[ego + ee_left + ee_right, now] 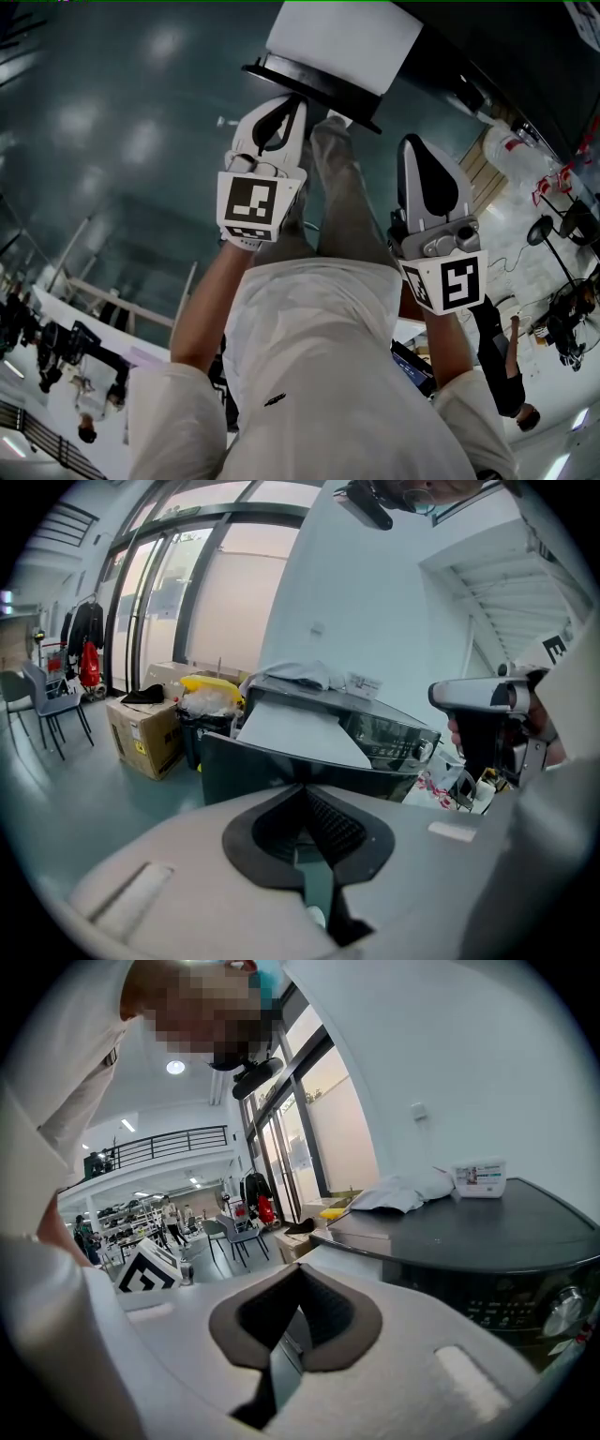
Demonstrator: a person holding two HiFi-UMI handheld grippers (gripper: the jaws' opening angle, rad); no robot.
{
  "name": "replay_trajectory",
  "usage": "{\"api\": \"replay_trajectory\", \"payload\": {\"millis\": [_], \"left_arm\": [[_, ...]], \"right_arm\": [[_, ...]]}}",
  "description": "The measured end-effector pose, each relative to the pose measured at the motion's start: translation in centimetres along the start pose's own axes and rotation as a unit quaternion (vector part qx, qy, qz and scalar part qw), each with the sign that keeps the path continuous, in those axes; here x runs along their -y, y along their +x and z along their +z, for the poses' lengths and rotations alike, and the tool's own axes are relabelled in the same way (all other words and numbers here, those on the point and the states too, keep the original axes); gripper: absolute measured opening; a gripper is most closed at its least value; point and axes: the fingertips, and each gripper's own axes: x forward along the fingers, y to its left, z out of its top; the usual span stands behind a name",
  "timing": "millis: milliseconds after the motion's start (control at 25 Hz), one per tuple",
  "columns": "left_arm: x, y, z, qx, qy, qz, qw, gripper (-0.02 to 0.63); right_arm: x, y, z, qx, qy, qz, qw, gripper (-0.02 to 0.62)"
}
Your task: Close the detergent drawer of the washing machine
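Drawer [291, 731]: pulled out of the washing machine [487, 1241], pale tray bare on top, dark front panel toward the grippers.
Risk, skew: likely jam in the rails if pushed at one corner rather than mid-panel.
Risk, slip: smooth panel, narrow tips; could glance off and leave the drawer half out.
Axis: long axis runs from the machine face straight out toward the person; front points at the person, so closing travel goes straight back in.
Left gripper [292, 105]: jaws pinched together, nothing between, tips close to the panel; contact unclear.
Right gripper [417, 150]: jaws together, empty, off to the drawer's side.
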Motion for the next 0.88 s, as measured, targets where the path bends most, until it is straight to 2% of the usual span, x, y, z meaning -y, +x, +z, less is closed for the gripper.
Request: {"api": "replay_trajectory", "payload": {"millis": [880], "left_arm": [[-0.8, 6.5, 5.4, 0.035, 0.015, -0.002, 0.9993, 0.018]], "right_arm": [[1.0, 0.6, 0.1, -0.005, 0.011, -0.007, 1.0, 0.003]]}}
